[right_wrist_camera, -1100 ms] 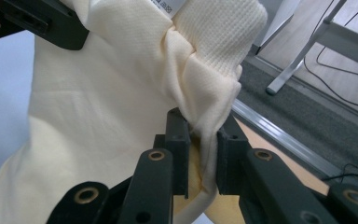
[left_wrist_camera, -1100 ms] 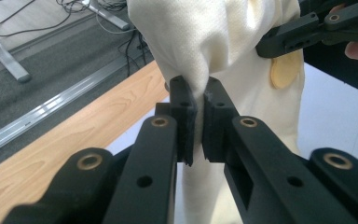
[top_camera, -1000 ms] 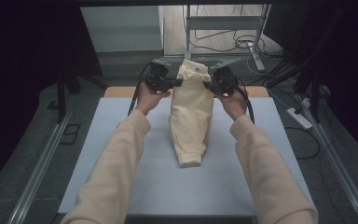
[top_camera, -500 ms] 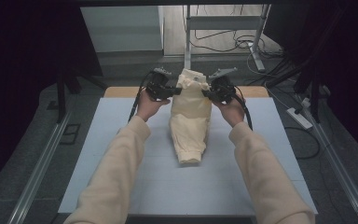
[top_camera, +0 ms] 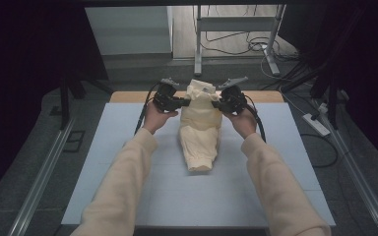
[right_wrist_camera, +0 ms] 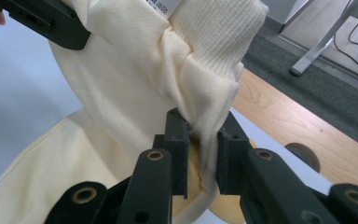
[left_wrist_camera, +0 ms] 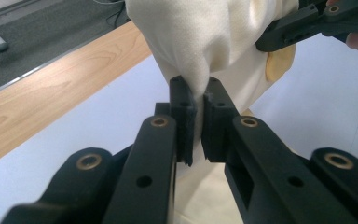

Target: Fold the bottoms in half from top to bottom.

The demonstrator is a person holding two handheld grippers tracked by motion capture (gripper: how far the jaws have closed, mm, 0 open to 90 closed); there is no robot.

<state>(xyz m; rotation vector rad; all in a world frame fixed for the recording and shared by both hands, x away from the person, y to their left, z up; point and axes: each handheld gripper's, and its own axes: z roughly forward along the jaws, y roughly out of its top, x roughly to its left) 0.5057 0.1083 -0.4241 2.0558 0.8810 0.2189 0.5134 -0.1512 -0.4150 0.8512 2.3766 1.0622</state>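
1. So, biggest thing first: the table (top_camera: 128, 147), covered with a pale blue-grey mat, with a strip of bare wood showing along the far edge.
2. Lying on it is the cream garment (top_camera: 200, 132), a soft knit piece. Its lower end rests on the mat near the middle of the table, and its top end is lifted up toward the far edge between my two hands.
3. My left gripper (left_wrist_camera: 196, 119) is clamped on a bunched fold at the garment's upper left side. In the left gripper view the cloth is pinched tight between the two black jaws.
4. My right gripper (right_wrist_camera: 200, 149) has the opposite upper side, right under the ribbed hem (right_wrist_camera: 214, 42). The jaws are closed on a thick twist of fabric, so they sit a bit further apart than the left ones.
5. Smallest bit: a little white label (right_wrist_camera: 165, 7) peeks out at the top of the garment, just beside the ribbing.
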